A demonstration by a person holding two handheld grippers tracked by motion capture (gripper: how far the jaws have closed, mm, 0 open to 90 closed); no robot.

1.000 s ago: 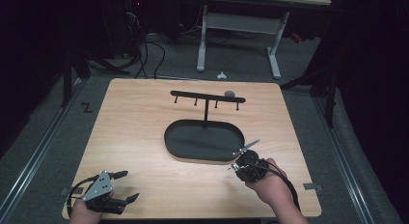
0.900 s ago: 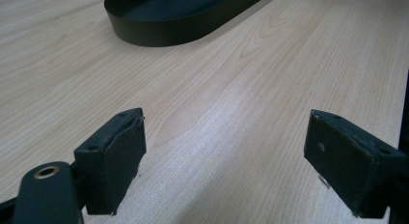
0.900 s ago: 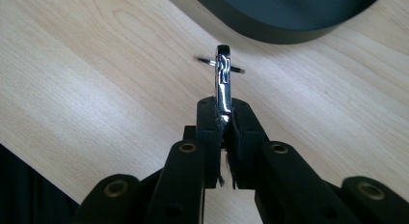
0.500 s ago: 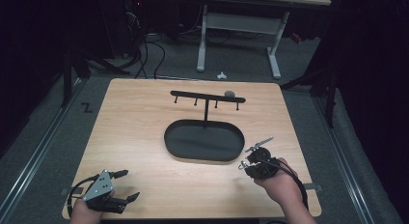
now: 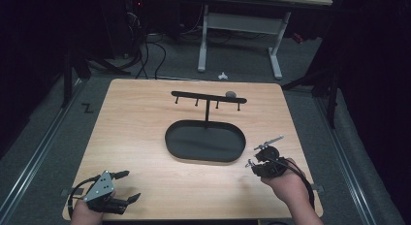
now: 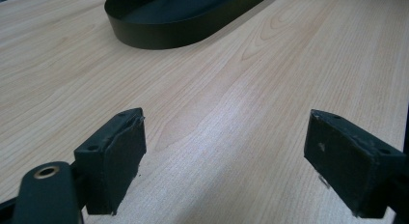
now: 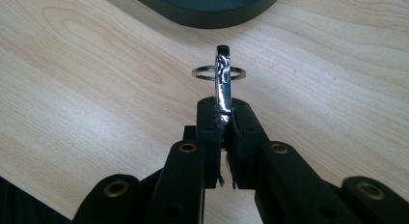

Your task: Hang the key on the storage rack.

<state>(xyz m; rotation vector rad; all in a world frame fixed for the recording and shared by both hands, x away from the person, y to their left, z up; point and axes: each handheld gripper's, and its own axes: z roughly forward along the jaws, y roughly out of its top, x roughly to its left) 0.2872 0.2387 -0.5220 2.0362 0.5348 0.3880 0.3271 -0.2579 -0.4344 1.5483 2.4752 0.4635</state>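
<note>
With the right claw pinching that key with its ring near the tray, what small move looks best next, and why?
Probably carry the key up toward a hook on the black rack. The right claw is shut on it just right of the oval tray; the ring hangs free, and the hooks look empty.

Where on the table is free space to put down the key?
Bare wood lies left of the oval tray up to the table edge, and along the near edge between the left gripper and right gripper. It is crowded around the hook stand and tray.
</note>
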